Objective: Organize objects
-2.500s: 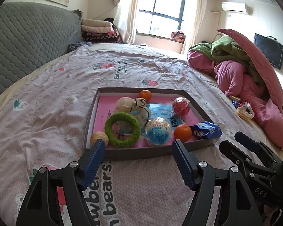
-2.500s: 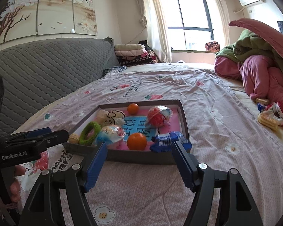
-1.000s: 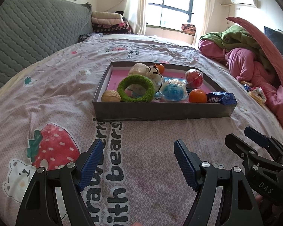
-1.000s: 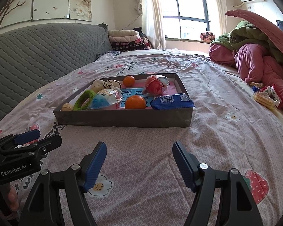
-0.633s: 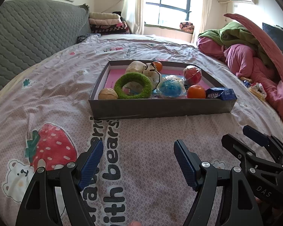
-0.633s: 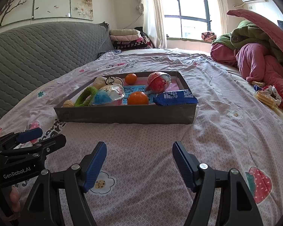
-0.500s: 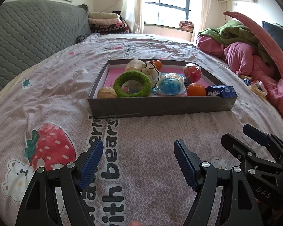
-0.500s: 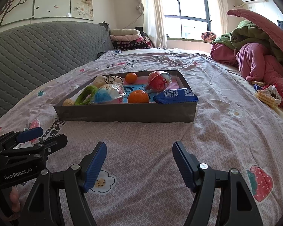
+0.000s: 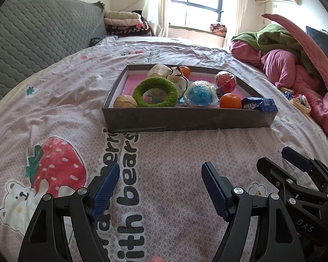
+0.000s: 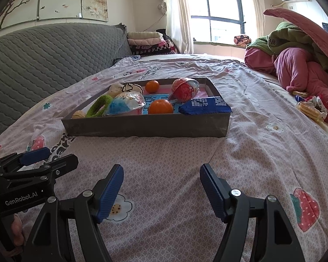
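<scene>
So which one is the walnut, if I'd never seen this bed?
Find the grey tray on the bedsheet. Look in its near left corner, beside the green ring. The walnut is the small tan, wrinkled ball there, duller than the oranges.

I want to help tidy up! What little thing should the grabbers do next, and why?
Probably reach the right gripper forward to the blue packet. It lies across the near right corner of the box, half on the rim, while both grippers, the left too, are open, empty and short of the box.
</scene>
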The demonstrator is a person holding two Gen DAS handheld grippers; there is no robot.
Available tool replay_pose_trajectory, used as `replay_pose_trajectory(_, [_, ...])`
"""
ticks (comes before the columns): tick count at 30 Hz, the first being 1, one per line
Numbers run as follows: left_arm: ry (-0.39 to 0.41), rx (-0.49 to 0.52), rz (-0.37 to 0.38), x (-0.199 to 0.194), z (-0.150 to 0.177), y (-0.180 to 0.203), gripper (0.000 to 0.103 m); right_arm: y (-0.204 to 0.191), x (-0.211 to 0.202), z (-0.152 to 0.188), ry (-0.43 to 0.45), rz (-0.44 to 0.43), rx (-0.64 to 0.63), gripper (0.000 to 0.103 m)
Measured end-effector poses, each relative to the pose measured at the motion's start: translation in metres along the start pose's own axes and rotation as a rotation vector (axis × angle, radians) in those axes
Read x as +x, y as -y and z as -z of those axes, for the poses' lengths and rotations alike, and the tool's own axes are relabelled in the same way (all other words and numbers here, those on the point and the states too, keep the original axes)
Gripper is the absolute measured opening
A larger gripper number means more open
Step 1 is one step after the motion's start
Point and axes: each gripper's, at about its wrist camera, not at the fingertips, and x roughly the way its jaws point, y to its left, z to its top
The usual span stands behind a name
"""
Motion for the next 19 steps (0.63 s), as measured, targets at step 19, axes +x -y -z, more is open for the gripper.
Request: replay_pose_trajectory(19, [0.012, -0.001, 0.002, -0.0011, 0.0002, -0.0003, 0.078, -0.0006, 0.0063, 0.0015, -0.028, 0.003, -0.007, 0.072])
